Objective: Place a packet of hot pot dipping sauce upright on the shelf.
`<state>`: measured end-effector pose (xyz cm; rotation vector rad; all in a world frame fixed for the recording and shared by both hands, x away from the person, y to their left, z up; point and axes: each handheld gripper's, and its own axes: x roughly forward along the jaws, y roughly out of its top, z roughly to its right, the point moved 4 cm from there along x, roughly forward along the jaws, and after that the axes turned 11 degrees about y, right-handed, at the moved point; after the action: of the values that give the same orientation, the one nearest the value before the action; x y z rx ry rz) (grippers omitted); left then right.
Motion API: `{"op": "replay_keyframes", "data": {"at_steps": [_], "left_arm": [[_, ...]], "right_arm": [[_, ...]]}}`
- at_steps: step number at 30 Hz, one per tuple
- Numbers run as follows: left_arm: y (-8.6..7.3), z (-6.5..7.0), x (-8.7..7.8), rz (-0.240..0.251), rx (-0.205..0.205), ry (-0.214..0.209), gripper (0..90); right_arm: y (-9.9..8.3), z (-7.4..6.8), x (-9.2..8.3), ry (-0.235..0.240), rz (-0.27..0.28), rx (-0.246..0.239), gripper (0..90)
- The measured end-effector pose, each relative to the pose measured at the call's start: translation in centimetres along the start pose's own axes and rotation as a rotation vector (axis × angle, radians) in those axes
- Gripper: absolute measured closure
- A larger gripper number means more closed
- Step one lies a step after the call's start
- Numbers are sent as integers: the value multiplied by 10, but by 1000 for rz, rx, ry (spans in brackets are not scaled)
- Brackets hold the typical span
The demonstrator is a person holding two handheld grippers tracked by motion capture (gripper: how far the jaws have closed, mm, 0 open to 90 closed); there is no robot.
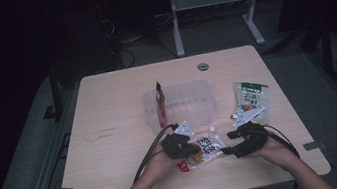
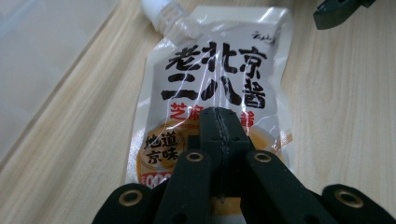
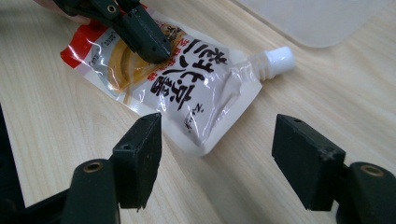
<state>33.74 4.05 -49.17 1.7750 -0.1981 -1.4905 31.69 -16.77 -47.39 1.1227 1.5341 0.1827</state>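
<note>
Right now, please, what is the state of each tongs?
Left tongs: closed, tips pressing on the pouch, nothing between them.
Right tongs: open, holding nothing.

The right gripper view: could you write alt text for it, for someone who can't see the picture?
A white spouted sauce pouch with bold black lettering lies flat on a pale wooden table, its white cap pointing right. The left claw, shut, rests its tip on the pouch's orange end. In the foreground the right claw stands open just short of the pouch, with bare table between its black pads.
</note>
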Motion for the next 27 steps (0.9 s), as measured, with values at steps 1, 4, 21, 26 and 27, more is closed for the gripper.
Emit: {"op": "replay_keyframes", "data": {"at_steps": [1, 4, 21, 26, 27], "left_arm": [[0, -1, 0, -5, 11, 2, 900], [0, -1, 1, -8, 18, 8, 900], [0, 1, 1, -18, 0, 9, 900], [0, 1, 1, -17, -5, 9, 900], [0, 1, 1, -15, -8, 8, 900]], "right_arm": [[0, 0, 1, 7, -3, 17, 323], [0, 1, 5, 14, -3, 27, 323], [9, 2, 36, 122, -30, 64, 332], [12, 3, 40, 125, -17, 79, 417], [13, 3, 40, 128, -16, 87, 436]]}}
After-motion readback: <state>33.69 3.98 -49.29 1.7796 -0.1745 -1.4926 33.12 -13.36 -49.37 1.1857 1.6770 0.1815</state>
